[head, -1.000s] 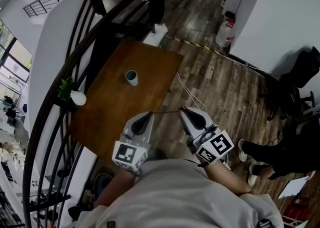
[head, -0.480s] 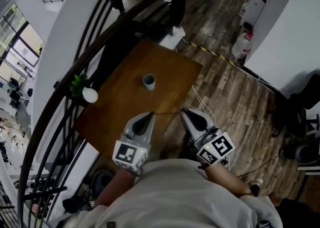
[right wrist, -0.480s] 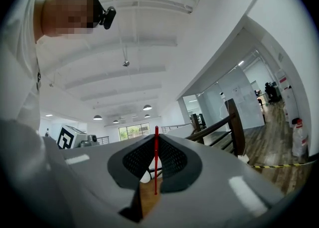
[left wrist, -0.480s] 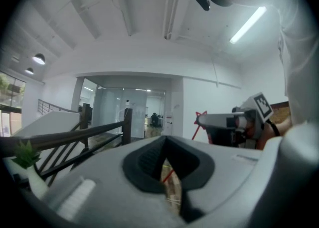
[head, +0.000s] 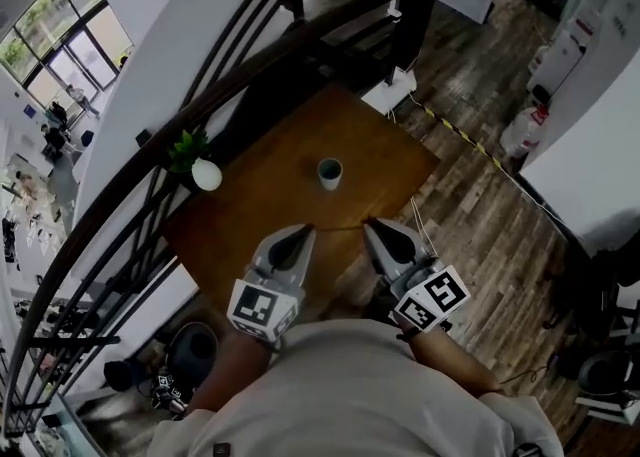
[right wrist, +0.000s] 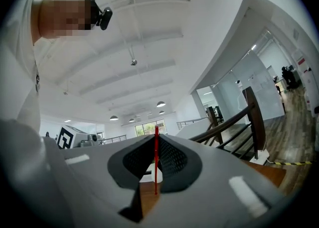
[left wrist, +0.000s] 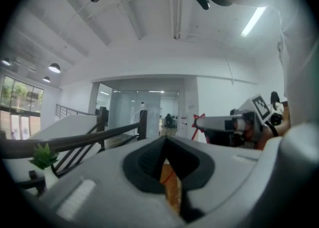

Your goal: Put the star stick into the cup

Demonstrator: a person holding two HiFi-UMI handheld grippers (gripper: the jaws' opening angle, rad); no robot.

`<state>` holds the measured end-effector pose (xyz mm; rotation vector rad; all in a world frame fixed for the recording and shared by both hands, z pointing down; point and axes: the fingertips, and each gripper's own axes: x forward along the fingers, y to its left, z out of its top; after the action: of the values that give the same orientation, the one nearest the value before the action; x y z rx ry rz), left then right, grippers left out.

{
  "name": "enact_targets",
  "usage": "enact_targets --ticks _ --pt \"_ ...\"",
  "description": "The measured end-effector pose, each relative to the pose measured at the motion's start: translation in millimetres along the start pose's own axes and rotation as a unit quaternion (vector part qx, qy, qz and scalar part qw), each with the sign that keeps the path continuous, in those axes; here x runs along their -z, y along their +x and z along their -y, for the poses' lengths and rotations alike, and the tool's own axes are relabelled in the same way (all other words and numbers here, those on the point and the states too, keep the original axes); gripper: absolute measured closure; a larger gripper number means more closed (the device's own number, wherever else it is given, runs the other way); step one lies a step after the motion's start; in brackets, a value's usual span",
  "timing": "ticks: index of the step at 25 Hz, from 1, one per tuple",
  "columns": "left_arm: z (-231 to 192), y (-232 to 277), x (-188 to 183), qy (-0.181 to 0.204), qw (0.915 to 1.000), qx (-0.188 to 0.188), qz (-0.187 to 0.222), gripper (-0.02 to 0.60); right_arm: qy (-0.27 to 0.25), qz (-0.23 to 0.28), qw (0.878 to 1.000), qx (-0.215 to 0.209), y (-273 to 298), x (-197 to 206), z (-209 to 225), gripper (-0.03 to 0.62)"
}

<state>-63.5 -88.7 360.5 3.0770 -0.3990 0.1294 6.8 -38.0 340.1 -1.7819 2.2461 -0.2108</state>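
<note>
A small teal cup [head: 329,173] stands upright near the middle of the brown table [head: 255,200]. In the head view, both grippers hover over the table's near edge, short of the cup. The thin red star stick [head: 338,227] spans between their tips. My right gripper [head: 371,226] is shut on it, and the stick [right wrist: 156,162] shows as a red line between its pads. The red star [left wrist: 199,121] sits at that gripper's tip. My left gripper [head: 303,231] has its jaws together at the tip, with the stick's other end there. Whether it pinches the stick is unclear.
A dark curved stair railing [head: 250,55] runs along the table's left and far sides. A green plant in a white vase [head: 205,173] sits at the table's left edge. A white power strip [head: 395,97] and cables lie beyond the far corner. Wooden floor lies to the right.
The table and cup have slid rightward and nearer in the head view as I moved. Both grippers keep the same pose with the stick between them. The seated person at right has left view.
</note>
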Motion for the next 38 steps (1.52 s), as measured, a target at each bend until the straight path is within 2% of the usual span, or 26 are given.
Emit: enact_targets --ticks 5,12,19,23,30,38 --pt "0.0 19.9 -7.2 -0.003 0.9994 -0.034 0.005 0.58 0.0 -0.011 0.999 -0.037 6.8 -10.6 22.5 0.569" --pt "23.7 67.1 -10.6 0.016 0.9974 -0.069 0.005 0.58 0.001 -0.022 0.997 -0.081 -4.2 -31.8 68.0 0.569" --pt "54.1 118.7 5.6 0.007 0.9946 -0.104 0.0 0.58 0.018 -0.037 0.994 -0.098 -35.6 -35.8 135.0 0.569" --pt "56.6 137.0 4.7 0.005 0.9924 -0.123 -0.002 0.58 0.027 -0.041 0.994 -0.101 -46.2 -37.7 161.3 0.569" --pt "60.4 158.5 1.5 -0.001 0.9923 -0.124 -0.009 0.58 0.045 -0.041 0.993 -0.104 -46.6 -40.1 179.7 0.569" --pt "45.3 157.5 2.5 -0.003 0.9911 -0.133 -0.004 0.58 0.043 -0.038 0.992 -0.113 -29.8 -41.8 182.4 0.569"
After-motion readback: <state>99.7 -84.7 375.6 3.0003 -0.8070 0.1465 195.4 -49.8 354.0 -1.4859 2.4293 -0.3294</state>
